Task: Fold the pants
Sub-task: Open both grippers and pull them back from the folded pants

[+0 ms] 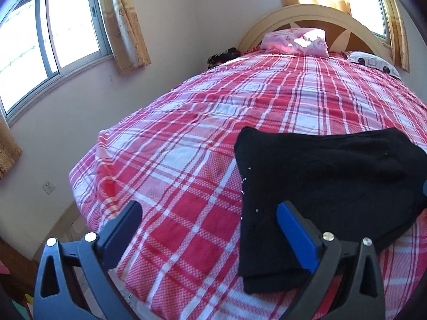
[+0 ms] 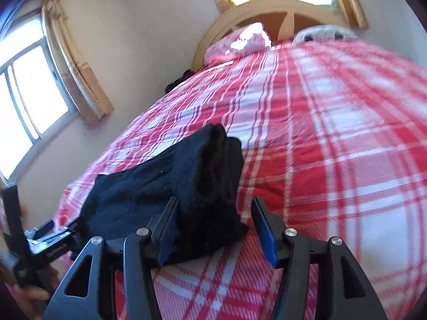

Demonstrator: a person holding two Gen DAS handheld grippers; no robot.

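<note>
Two grippers: both over the bed, both with jaws spread wide and nothing between the pads.
Pants [image 1: 325,186]: black, already doubled into a thick bundle, lying on the plaid bedspread [image 1: 186,144] at the foot end, around 4 o'clock in the left view.
Left gripper [image 1: 209,225]: released, hovering just beside the bundle's narrow end; its right finger overlaps the cloth's edge.
Right gripper [image 2: 214,226]: released, straddling the near corner of the pants [image 2: 170,186] at 6 o'clock; contact unclear through the blur.
Handling: looks soft, limp, light, likely fuzzy knit, so grippy, not fragile; layers may slide apart.
Where to grab: pinch all stacked layers at an outer corner or folded edge.
</note>
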